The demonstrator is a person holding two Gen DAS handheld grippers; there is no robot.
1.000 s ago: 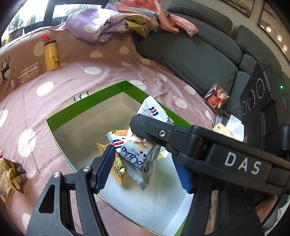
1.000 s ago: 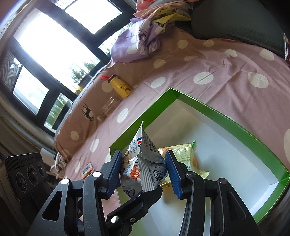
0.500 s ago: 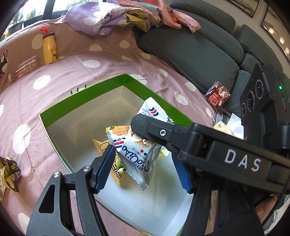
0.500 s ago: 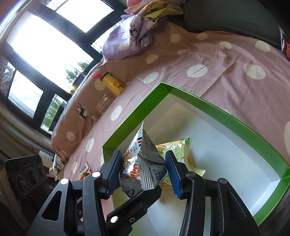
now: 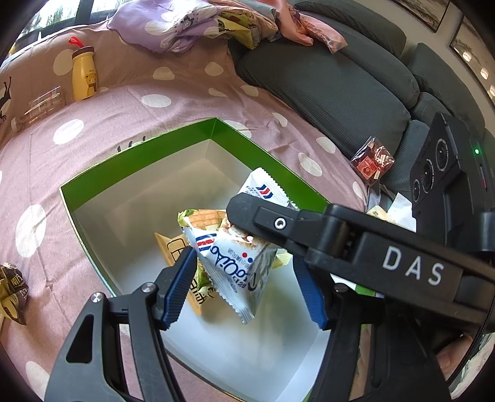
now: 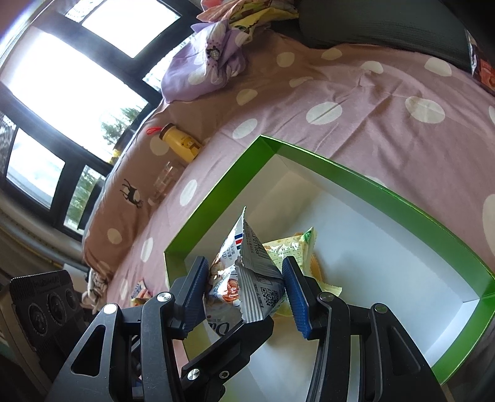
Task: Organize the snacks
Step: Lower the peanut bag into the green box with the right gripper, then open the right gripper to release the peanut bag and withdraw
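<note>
Landmark: green box [image 5: 139, 160], open top, white inside, on the spotted pink sheet [image 5: 102, 123].
White snack packet [image 5: 235, 263]: held up over the near half of the box, off the floor, tilted; blue lettering and red-blue stripes on it; crumpled at its upper end.
Right gripper [image 6: 244, 292]: jaws clamped on the packet, blue pads pressing it from both sides, squeezing its grey back with the QR code.
Left gripper [image 5: 244, 284]: jaws partly spread; left blue finger [image 5: 179, 287] right against the packet's edge, right blue finger [image 5: 309, 293] apart from it; no clear squeeze, actual contact not decidable.
Crossing: right gripper's black finger reaches across the left wrist view over the box, above the packet.
Inside the box: green-and-white snack bag [image 6: 294, 250] and a tan packet [image 5: 173, 250] on the floor, under and behind the held packet.
Left of the box: crumpled dark and yellow wrapper [image 5: 12, 290] on the sheet.
Beyond the box: yellow bottle [image 5: 84, 72] with red loop, clear glass [image 5: 40, 103] lying beside it, purple cloth [image 5: 167, 24] further back.
Right of the box: grey cushions [image 5: 324, 92]; red snack bag [image 5: 371, 160] at their base.
</note>
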